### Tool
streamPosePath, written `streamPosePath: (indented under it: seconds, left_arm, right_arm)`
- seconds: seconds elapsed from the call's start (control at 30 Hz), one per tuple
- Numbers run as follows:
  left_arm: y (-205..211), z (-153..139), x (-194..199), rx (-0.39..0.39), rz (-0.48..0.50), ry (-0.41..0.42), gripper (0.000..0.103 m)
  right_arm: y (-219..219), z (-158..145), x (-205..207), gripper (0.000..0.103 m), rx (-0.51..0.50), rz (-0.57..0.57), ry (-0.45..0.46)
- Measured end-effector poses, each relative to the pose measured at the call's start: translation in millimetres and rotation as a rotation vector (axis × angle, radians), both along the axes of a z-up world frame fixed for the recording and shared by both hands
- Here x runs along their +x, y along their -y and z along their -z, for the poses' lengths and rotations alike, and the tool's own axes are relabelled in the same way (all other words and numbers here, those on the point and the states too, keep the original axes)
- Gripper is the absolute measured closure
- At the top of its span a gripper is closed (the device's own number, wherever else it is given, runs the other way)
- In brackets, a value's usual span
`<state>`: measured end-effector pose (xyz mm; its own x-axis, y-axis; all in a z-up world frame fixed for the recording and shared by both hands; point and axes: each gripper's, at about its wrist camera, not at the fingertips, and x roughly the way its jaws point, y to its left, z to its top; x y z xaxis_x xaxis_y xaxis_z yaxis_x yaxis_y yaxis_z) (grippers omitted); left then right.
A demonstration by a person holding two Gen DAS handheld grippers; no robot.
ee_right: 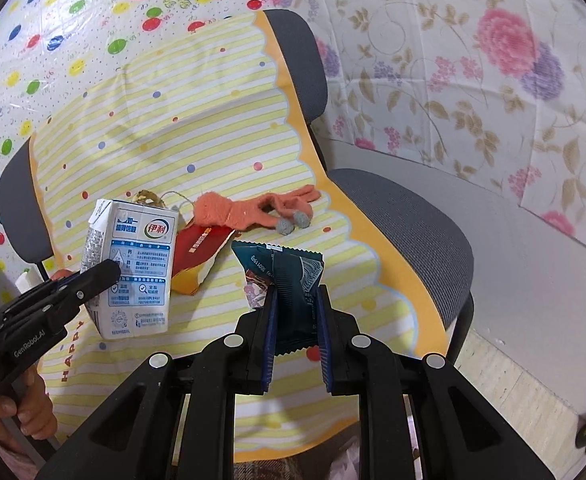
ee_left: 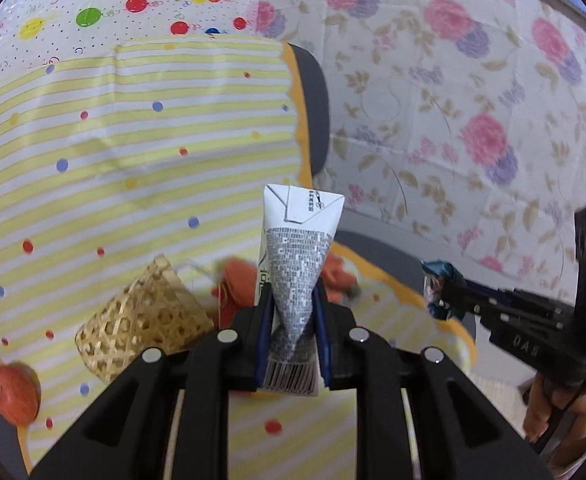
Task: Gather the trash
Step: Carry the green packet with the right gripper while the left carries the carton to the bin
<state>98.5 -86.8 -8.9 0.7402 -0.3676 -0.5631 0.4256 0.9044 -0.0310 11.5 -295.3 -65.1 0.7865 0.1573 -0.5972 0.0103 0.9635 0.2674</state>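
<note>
Left tongs [ee_left: 291, 336] are clamping a white-and-blue printed milk carton [ee_left: 299, 264], pinched at its lower half so that the card is creasing inward; the carton is being held upright and lifted clear of the yellow-striped, polka-dotted plastic cloth [ee_left: 133, 128] that is covering the grey mesh office chair [ee_right: 405, 216]. Right tongs [ee_right: 297, 344] are gripping a dark teal foil snack wrapper [ee_right: 289, 276], its serrated upper edge standing above the blue pads [ee_right: 268, 344].

Taking the carton as landmark: in the right wrist view, a red-and-yellow flattened paper box [ee_right: 199, 258] is lying on the cloth just to the right of it, and an orange knitted glove with grey pom-poms [ee_right: 253, 210] is lying beyond that box, toward the chair back. In the left wrist view, a small woven bamboo basket [ee_left: 145, 320] is lying on its side to the left of the carton, touching the cloth, and an orange round object [ee_left: 13, 394] is sitting further left, partly blurred. A person's hand [ee_right: 17, 412] is holding the left tool's handle.
</note>
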Motion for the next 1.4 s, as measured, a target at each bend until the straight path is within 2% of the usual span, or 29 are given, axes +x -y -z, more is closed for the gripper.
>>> streamPosePath:
  seconds: [0.27, 0.43, 0.8, 1.1, 1.23, 1.4]
  left_arm:
    - [-3.7, 32.7, -39.1, -0.04, 0.012, -0.06, 0.086]
    - [-4.8, 36.0, -55.7, -0.068, 0.026, -0.054, 0.086]
    - [-3.1, 42.9, -89.7, -0.081, 0.114, -0.057, 0.086]
    - [43.0, 66.3, -121.4, -0.063, 0.27, -0.094, 0.086]
    - [69.4, 76.7, -136.9, -0.039, 0.344, -0.092, 0.085]
    - [99.8, 97.0, -152.0, 0.007, 0.422, -0.132, 0.085]
  right_arm:
    - [-6.1, -10.8, -26.9, 0.083, -0.031, 0.0, 0.028]
    - [-1.7, -13.5, -54.3, 0.083, -0.071, 0.048, 0.039]
    - [34.4, 14.4, -112.5, 0.082, -0.093, 0.195, -0.049]
    - [64.5, 39.2, -160.2, 0.081, -0.083, 0.308, -0.121]
    - [73.8, 49.9, -170.5, 0.08, -0.065, 0.336, -0.145]
    - [83.9, 64.8, -175.9, 0.079, -0.033, 0.365, -0.175]
